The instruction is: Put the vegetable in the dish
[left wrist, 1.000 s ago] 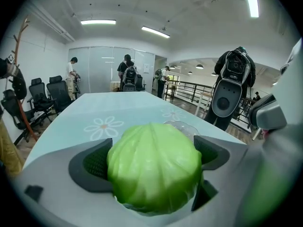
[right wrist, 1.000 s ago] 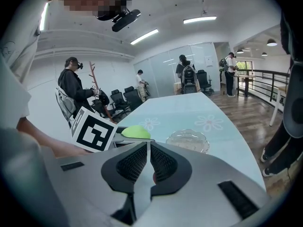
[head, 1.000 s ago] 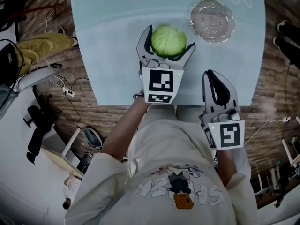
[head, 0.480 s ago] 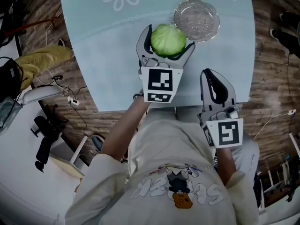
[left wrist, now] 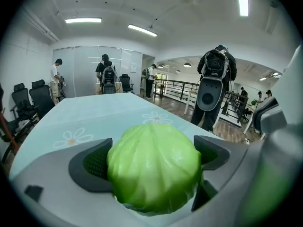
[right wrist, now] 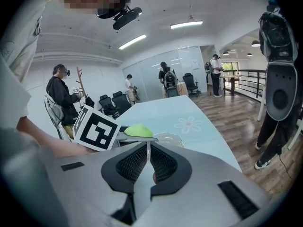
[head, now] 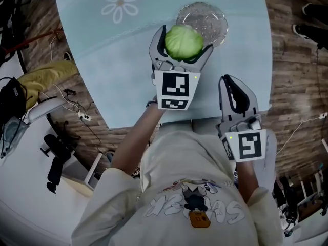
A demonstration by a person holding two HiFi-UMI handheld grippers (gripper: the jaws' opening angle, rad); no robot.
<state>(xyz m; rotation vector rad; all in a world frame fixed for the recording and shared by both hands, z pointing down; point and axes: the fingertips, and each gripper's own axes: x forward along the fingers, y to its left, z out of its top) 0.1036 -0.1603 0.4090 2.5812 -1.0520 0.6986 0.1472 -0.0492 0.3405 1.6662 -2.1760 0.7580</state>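
**Cabbage held at the rim of the dish, one pair of tongs idle**

Head view: one cabbage sat pinched in the left tongs, lifted off the pale blue surface and overlapping the near-left rim of the single glass dish. The right tongs hung well apart from the dish, back by the person's body, pressed together. Two flower prints showed on the surface, one to the left of the dish, one partly cut off beyond it. That made two tongs, one vegetable and one dish.

Left gripper view: the two jaws pressed on opposite flanks of the round green head, at about its widest girth, and the dish itself did not show. The leaves looked smooth and tightly wrapped, so it was probably firm at the core, soft and easily bruised at the skin, and somewhat slippery. Its weight likely sat low in the grip. A hold across the middle seemed right, since a higher hold might let the ball squeeze out.

Right gripper view: the jaws met with nothing between them. Past them showed the left tongs' marker cube, the top of the cabbage, and the dish just beyond it. The glass dish looked fragile, so lowering the head in seemed safer than dropping it.
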